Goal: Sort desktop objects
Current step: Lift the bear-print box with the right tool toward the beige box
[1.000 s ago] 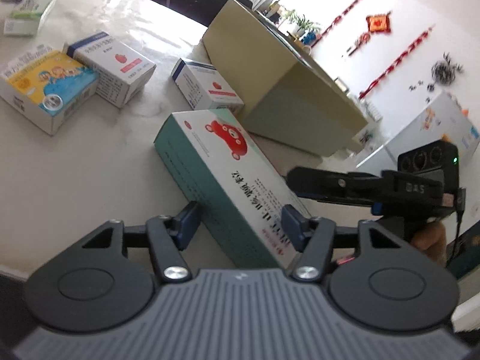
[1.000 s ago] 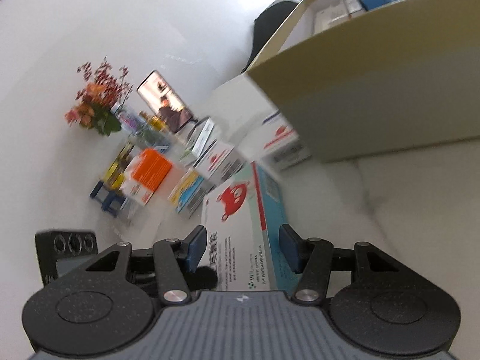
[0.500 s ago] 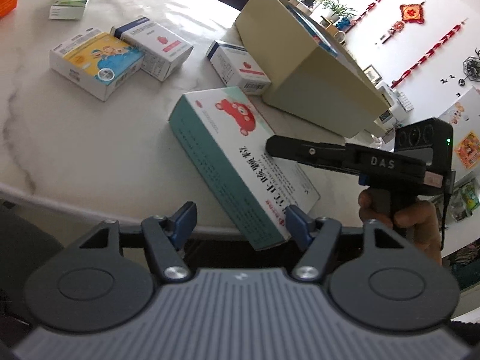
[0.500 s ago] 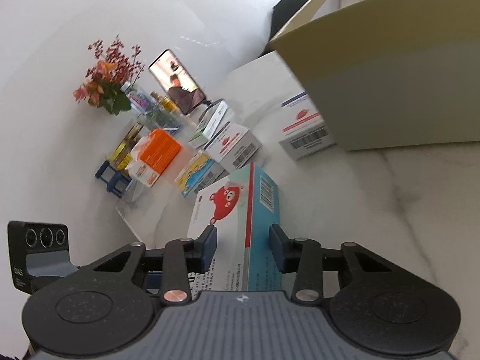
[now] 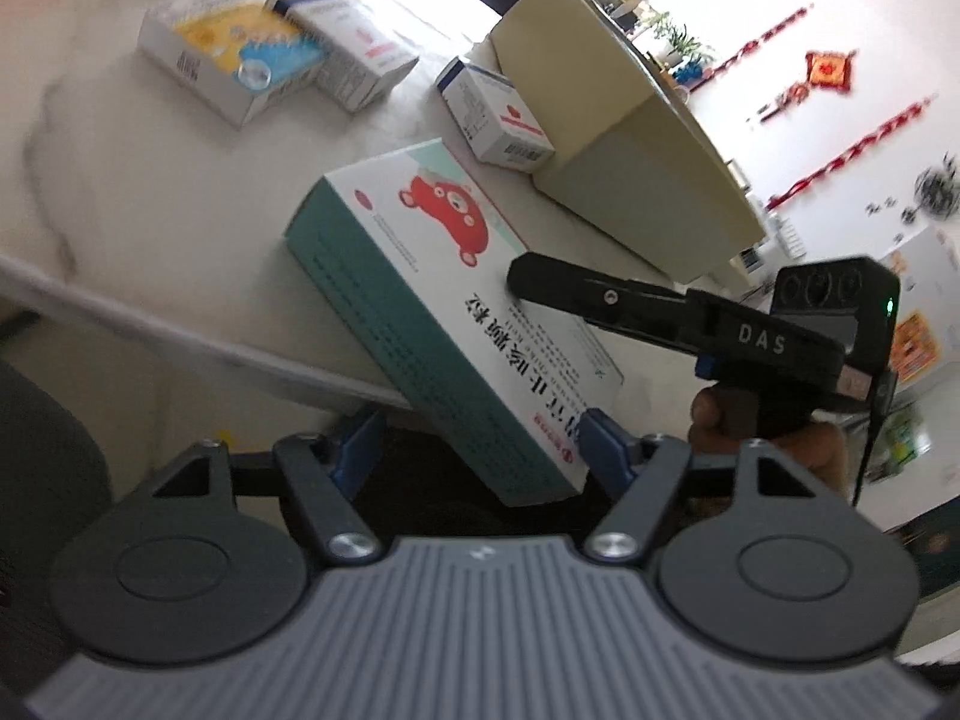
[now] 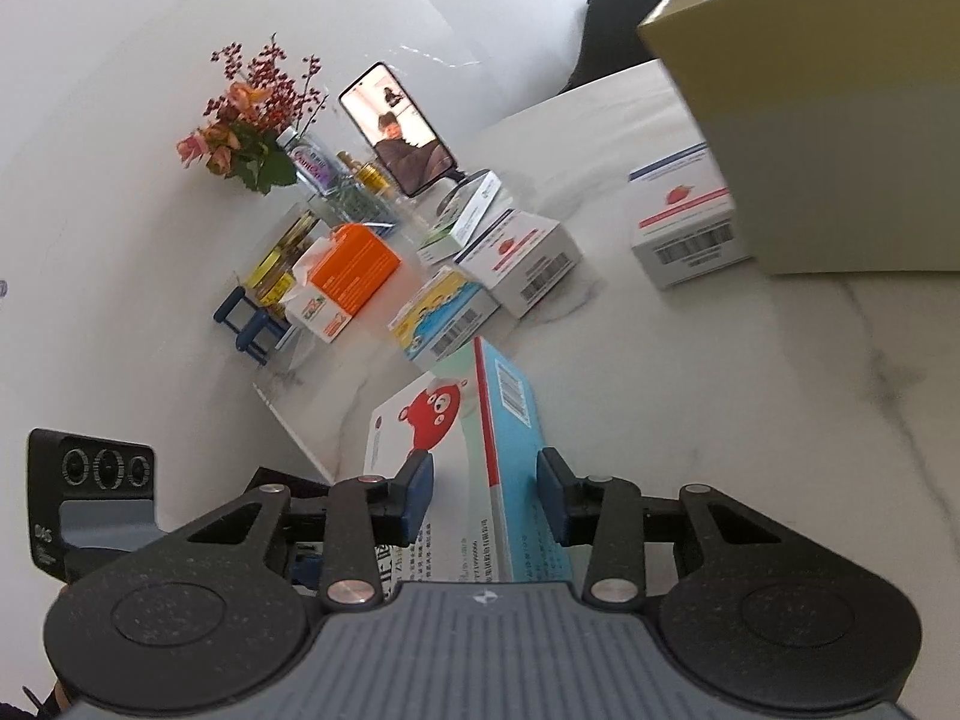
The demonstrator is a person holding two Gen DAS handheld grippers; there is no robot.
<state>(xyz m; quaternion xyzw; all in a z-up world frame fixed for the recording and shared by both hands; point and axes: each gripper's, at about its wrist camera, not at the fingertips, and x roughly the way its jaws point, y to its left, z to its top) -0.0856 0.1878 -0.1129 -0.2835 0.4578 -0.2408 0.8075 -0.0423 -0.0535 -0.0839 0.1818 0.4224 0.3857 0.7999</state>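
While glossy, rectangular bear carton point(image 5: 456, 324) overhangs veined marble tabletop point(image 5: 150, 192).

Flower bouquet point(image 6: 252, 120) beside lit phone point(image 6: 396, 129) — red wall ornament point(image 5: 831, 69).

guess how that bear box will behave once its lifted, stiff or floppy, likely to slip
The bear box looks like stiff printed carton, so it should probably keep its shape. Its glossy faces may slide in the right gripper, which clamps only one end. Being long and overhanging the table edge, it could droop or swing.
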